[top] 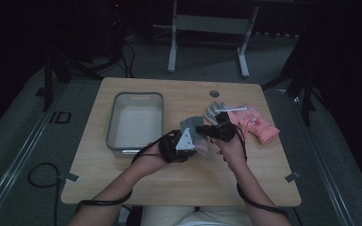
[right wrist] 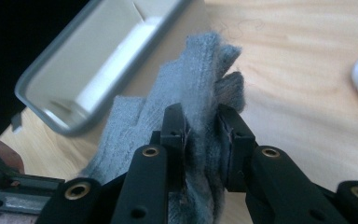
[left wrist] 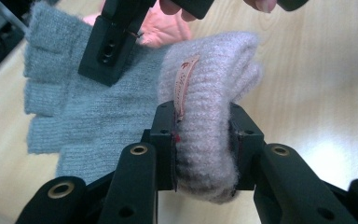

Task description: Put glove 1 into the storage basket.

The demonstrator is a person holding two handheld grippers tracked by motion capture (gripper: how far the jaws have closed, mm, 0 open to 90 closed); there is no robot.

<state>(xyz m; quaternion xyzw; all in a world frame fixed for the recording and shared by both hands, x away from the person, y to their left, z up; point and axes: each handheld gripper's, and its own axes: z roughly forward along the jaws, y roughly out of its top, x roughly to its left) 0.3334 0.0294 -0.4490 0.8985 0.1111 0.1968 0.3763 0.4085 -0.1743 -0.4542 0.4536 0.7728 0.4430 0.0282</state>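
A grey knitted glove with a pale pink cuff was held above the wooden table, between the two grippers. The cuff, bearing a small sewn label, was clamped by the left gripper; the grey finger end was pinched by the right gripper. A grey bin was seen just left of the hands in the high view, with a pink glove lying to the right.

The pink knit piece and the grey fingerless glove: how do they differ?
The pink knit piece is pale pink with a sewn label and is bunched thick; the grey fingerless glove is grey, thinner and flatter. The left gripper clamps the pink one, the right gripper the grey one. Both are fuzzy knitwear.
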